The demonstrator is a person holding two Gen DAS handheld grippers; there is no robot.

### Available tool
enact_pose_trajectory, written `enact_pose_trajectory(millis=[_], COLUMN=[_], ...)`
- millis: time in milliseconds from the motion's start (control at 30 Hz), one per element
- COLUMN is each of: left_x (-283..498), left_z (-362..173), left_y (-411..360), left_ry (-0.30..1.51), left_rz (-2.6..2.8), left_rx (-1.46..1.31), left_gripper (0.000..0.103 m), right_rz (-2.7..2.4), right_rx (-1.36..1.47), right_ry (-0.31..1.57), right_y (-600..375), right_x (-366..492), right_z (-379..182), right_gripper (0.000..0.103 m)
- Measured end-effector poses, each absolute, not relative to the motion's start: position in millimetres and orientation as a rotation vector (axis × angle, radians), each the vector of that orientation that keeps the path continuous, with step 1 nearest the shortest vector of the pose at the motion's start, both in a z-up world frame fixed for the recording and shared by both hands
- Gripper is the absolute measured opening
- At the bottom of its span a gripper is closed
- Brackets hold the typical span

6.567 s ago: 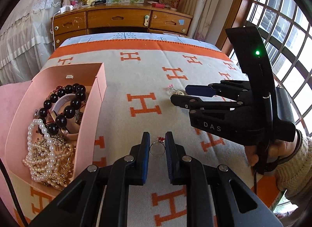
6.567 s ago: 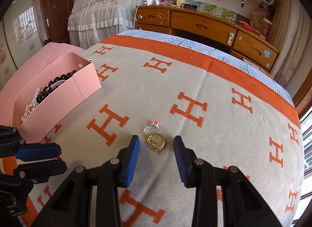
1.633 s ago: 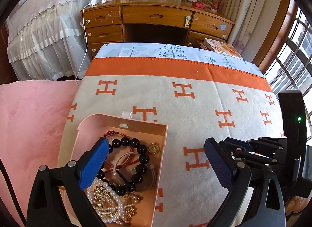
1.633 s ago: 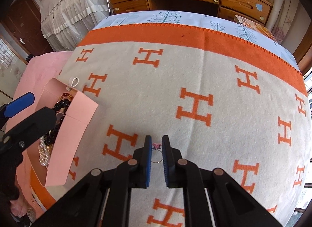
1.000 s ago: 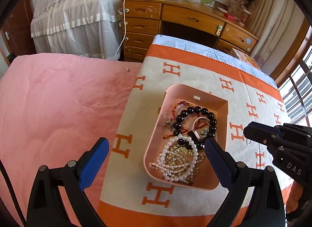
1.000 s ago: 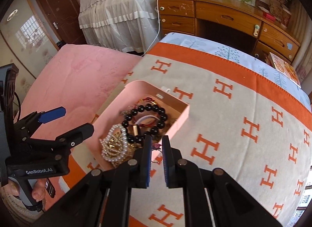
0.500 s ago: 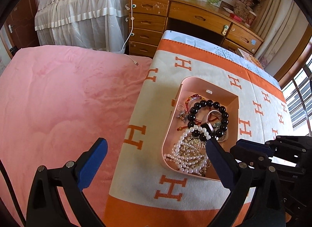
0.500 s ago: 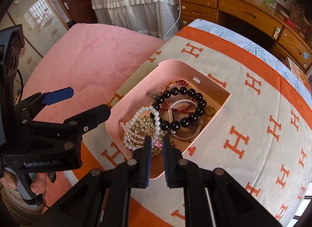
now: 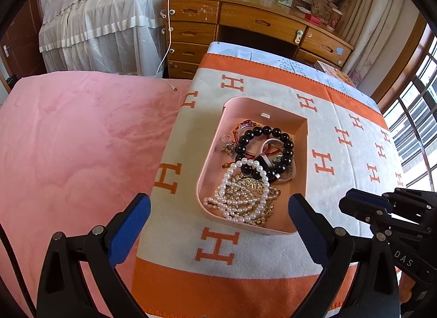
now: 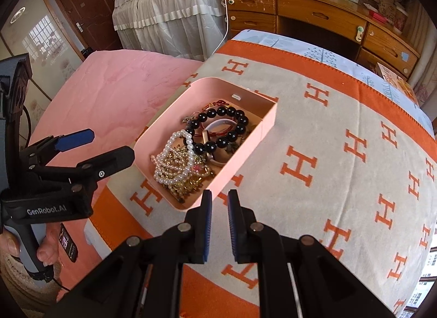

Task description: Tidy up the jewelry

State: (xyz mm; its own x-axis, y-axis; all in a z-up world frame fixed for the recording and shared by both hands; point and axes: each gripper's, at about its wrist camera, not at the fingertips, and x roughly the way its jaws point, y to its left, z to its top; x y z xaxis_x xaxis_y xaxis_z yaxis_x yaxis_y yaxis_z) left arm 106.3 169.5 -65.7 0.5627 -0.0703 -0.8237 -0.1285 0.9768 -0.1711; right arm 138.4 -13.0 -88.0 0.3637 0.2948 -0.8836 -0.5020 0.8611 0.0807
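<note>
- Pink box [image 9: 300,154] – long axis runs from the near blanket [image 9: 341,170] edge toward the desk [image 9: 254,20].
- Left gripper [image 9: 218,208]: jaws wide apart, empty.
- Right gripper [image 10: 219,197]: jaws nearly closed, nothing visible between.

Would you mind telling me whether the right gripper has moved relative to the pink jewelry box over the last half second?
Yes. The right gripper has pulled back from above the pearls to just outside the pink jewelry box's near corner, jaws shut.

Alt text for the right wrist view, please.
A pink box of tangled jewelry, with a black bead bracelet and pearl strand, sits on an orange-and-cream blanket. The right gripper, jaws nearly shut, is near its corner.
</note>
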Motion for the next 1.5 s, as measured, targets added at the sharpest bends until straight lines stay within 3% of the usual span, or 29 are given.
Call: enact_pose_trajectory(millis=[433, 500, 567, 633, 1033, 1500], left_x=[51.0, 38.1, 25.4, 13.8, -36.5, -47.0], left_z=[-49.1, -45.0, -40.7, -36.3, -17.4, -26.6], left_y=[76.1, 61.4, 48.2, 37.5, -7.0, -13.0], left_ry=[0.894, 0.868, 0.841, 0.816, 0.659, 0.640], left_rz=[-0.120, -0.124, -0.112, -0.105, 0.002, 0.053], left_rx=[-0.132, -0.121, -0.110, -0.113, -0.075, -0.087], left_gripper=[0.100, 0.100, 0.100, 0.100, 0.102, 0.102], right_rz=[0.381, 0.360, 0.330, 0.295, 0.180, 0.163], right_rx=[-0.088, -0.064, -0.048, -0.038, 0.029, -0.003], right_ry=[0.930, 0.897, 0.848, 0.781, 0.621, 0.572], right_y=[-97.4, -109.4, -120.4, -130.7, -173.8, -175.8], right_x=[77.5, 63.6, 47.6, 28.8, -28.5, -45.4], right_z=[-66.0, -60.8, -55.7, -51.3, -49.1, -59.0], right_gripper=[0.012, 0.019, 0.044, 0.048, 0.049, 0.049])
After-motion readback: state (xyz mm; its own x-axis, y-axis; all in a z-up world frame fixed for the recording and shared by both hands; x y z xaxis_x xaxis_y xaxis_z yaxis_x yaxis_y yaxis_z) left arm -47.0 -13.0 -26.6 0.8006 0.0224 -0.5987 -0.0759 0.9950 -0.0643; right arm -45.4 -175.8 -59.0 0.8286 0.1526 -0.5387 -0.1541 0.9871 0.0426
